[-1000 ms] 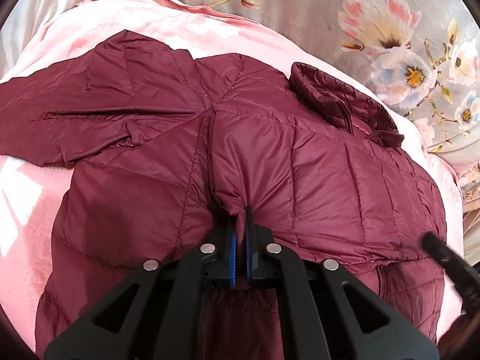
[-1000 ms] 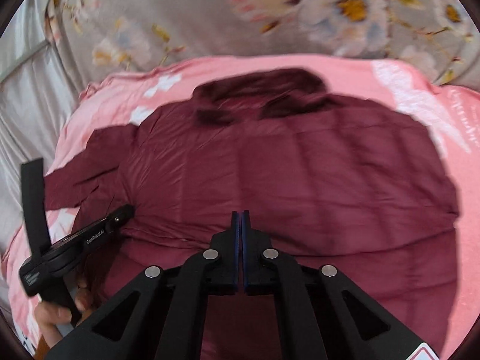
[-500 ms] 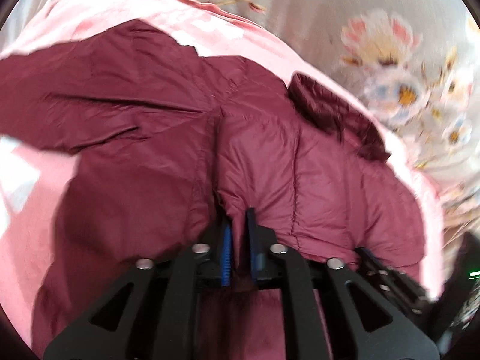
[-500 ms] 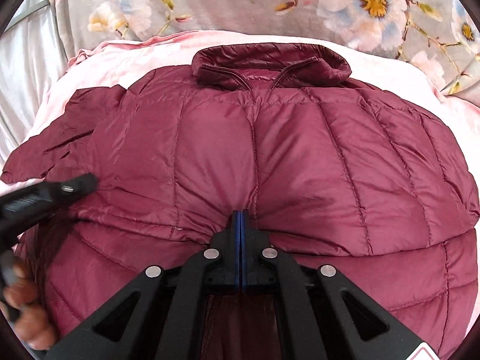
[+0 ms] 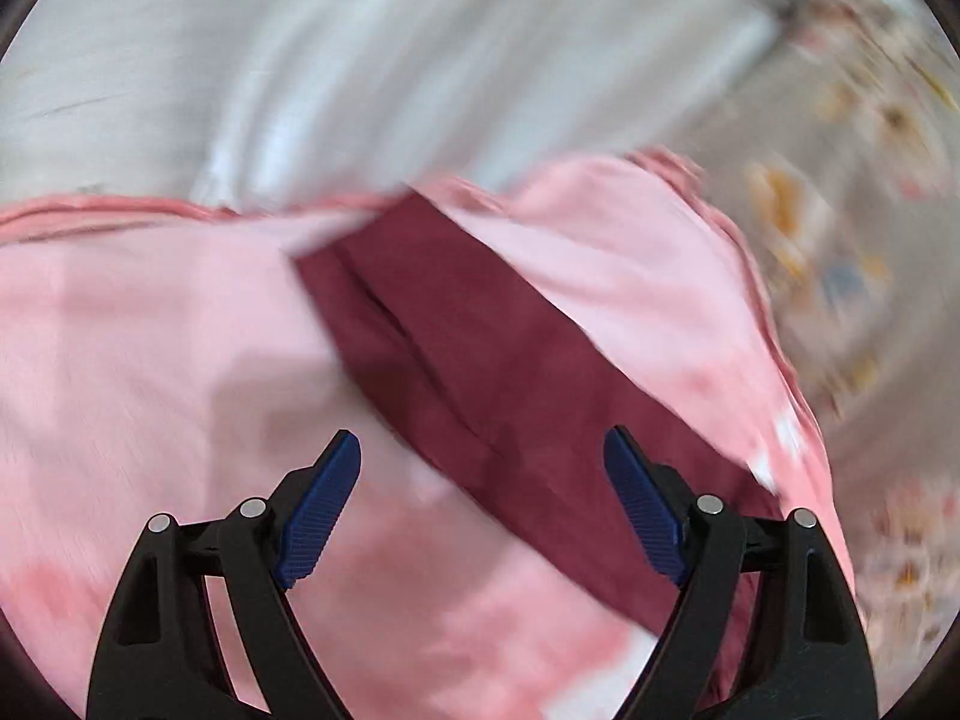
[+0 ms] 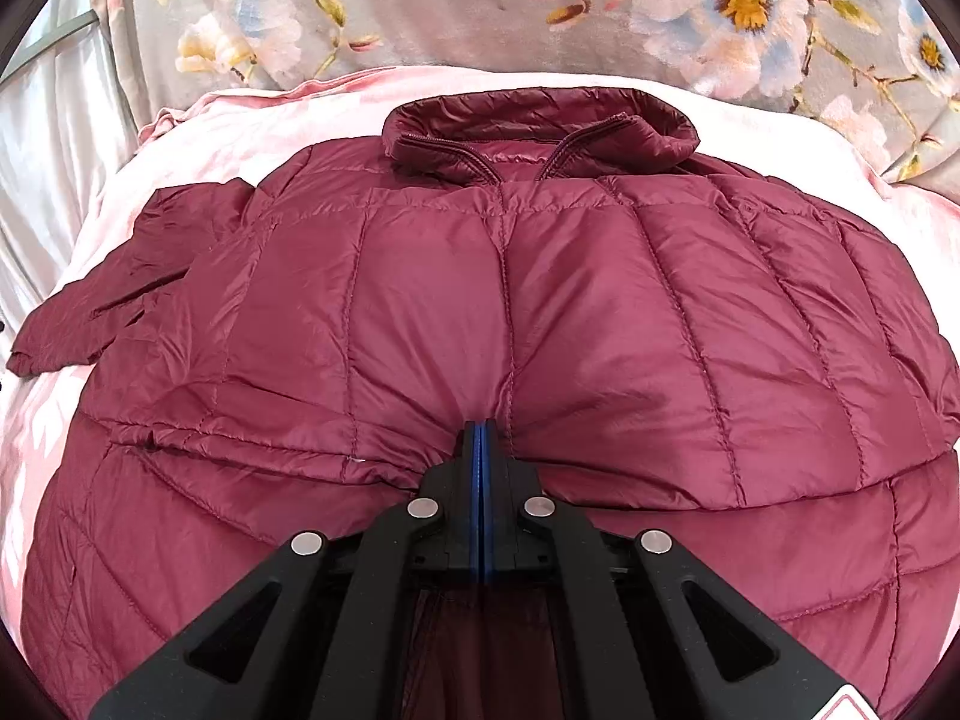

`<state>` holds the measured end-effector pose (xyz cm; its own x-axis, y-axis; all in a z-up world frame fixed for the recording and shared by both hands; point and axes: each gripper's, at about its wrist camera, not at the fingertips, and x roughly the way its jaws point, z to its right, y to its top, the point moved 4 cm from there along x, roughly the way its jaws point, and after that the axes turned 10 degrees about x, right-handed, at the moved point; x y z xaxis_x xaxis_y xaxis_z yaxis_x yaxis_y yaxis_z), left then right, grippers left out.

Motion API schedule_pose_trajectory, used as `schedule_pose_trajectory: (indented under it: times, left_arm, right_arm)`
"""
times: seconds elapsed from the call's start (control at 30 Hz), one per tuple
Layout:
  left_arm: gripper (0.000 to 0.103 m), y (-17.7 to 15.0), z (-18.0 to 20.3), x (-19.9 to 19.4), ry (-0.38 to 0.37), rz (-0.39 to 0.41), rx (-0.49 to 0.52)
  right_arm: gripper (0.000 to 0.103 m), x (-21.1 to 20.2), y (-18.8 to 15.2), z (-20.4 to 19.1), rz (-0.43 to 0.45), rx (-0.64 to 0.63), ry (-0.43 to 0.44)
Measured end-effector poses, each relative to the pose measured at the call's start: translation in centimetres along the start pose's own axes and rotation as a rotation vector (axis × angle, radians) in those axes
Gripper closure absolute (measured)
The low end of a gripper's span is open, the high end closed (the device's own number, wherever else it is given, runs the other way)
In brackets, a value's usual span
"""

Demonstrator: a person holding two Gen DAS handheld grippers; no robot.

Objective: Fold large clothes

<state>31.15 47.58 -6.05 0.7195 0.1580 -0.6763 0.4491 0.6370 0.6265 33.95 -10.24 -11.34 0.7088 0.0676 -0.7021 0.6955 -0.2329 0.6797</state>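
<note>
A maroon quilted puffer jacket (image 6: 456,312) lies front up on a pink blanket (image 6: 198,132), its lower part folded up over the body, collar (image 6: 540,132) at the far side. One sleeve (image 6: 120,276) stretches out to the left. My right gripper (image 6: 482,438) is shut on the jacket's folded hem at the middle. My left gripper (image 5: 482,468) is open and empty above the blanket (image 5: 150,348). It points along the outstretched sleeve (image 5: 480,360). The left wrist view is motion-blurred.
A grey floral cover (image 6: 540,6) lies beyond the blanket. A pale curtain or sheet (image 5: 360,60) hangs at the left side and also shows in the right wrist view (image 6: 48,138).
My left gripper let go of the jacket's hem, opened wide and swung left toward the outstretched sleeve. My right gripper stays shut on the hem, and its view steadied.
</note>
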Motion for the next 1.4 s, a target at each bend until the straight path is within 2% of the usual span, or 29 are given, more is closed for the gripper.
schedule_pose_trajectory:
  times: [0.03, 0.17, 0.2, 0.27, 0.3, 0.33, 0.37, 0.4, 0.43, 0.47, 0.57, 0.63, 0.77, 0.83, 0.93, 0.97, 1.07, 1.13, 1.2, 1.4]
  left_arm:
    - [0.022, 0.6, -1.2, 0.7, -0.003, -0.013, -0.03]
    - [0.025, 1.7, -5.1, 3.9, -0.142, -0.089, -0.24]
    - [0.028, 1.7, -5.7, 4.5, -0.164, -0.093, -0.292]
    - [0.033, 1.7, -6.0, 5.3, -0.19, -0.093, -0.329]
    - [0.042, 1.9, -5.9, 5.5, -0.189, -0.098, -0.32]
    - [0.059, 2.0, -5.4, 5.9, -0.187, -0.104, -0.302]
    - [0.071, 2.1, -4.6, 6.2, -0.195, -0.116, -0.275]
    - [0.093, 2.3, -4.2, 6.3, -0.202, -0.122, -0.264]
    - [0.097, 2.6, -3.9, 6.1, -0.208, -0.119, -0.256]
    - [0.098, 3.0, -2.9, 5.5, -0.216, -0.098, -0.232]
    - [0.1, 4.8, 2.1, 2.4, -0.239, -0.023, -0.072]
    - [0.1, 5.4, 6.1, -0.1, -0.282, 0.011, 0.028]
    - [0.101, 4.7, 18.4, -6.7, -0.421, 0.082, 0.299]
    - [0.101, 2.6, 25.1, -10.4, -0.498, 0.114, 0.445]
    - [0.101, -1.0, 31.8, -14.0, -0.599, 0.122, 0.573]
    - [0.101, -3.1, 34.9, -15.2, -0.646, 0.115, 0.626]
    - [0.101, -7.7, 40.4, -16.2, -0.712, 0.079, 0.722]
    - [0.101, -11.6, 43.2, -16.2, -0.74, 0.035, 0.778]
    - [0.101, -15.5, 44.7, -15.5, -0.754, -0.022, 0.821]
    - [0.101, -25.8, 47.3, -9.7, -0.72, -0.225, 0.884]
  right_arm:
    - [0.103, 0.0, 0.0, 0.0, 0.0, -0.001, -0.002]
    - [0.103, -0.1, 0.0, -0.1, 0.0, -0.006, -0.009]
    - [0.103, -0.1, 0.1, -0.1, 0.0, -0.007, -0.009]
    - [0.103, -0.1, 0.1, -0.1, 0.0, -0.006, -0.009]
    - [0.103, -0.1, 0.1, -0.1, 0.0, -0.006, -0.009]
    - [0.103, -0.1, 0.1, -0.1, 0.0, -0.005, -0.009]
    - [0.103, -0.1, 0.1, -0.1, 0.0, -0.005, -0.008]
    - [0.103, -0.1, 0.1, -0.1, -0.001, -0.004, -0.008]
    - [0.103, -0.1, 0.1, -0.2, -0.001, -0.004, -0.008]
    - [0.103, -0.1, 0.1, -0.2, 0.0, -0.005, -0.01]
    - [0.103, -0.2, 0.1, -0.2, -0.001, -0.005, -0.01]
    - [0.103, -0.2, 0.1, -0.2, -0.001, -0.005, -0.01]
    - [0.103, -0.2, 0.1, -0.1, -0.001, -0.004, -0.007]
    - [0.103, -0.3, 0.2, 0.1, -0.002, 0.002, -0.002]
    - [0.103, -0.4, 0.3, 0.2, 0.0, 0.017, 0.005]
    - [0.103, -0.5, 0.4, 0.3, 0.002, 0.025, 0.012]
    - [0.102, -1.0, 0.7, 1.1, 0.014, 0.075, 0.052]
    - [0.096, -2.0, 1.0, 2.1, 0.026, 0.127, 0.09]
    - [0.096, -3.5, 1.1, 3.4, 0.048, 0.16, 0.098]
    - [0.093, -7.4, 1.4, 8.1, 0.072, 0.238, 0.098]
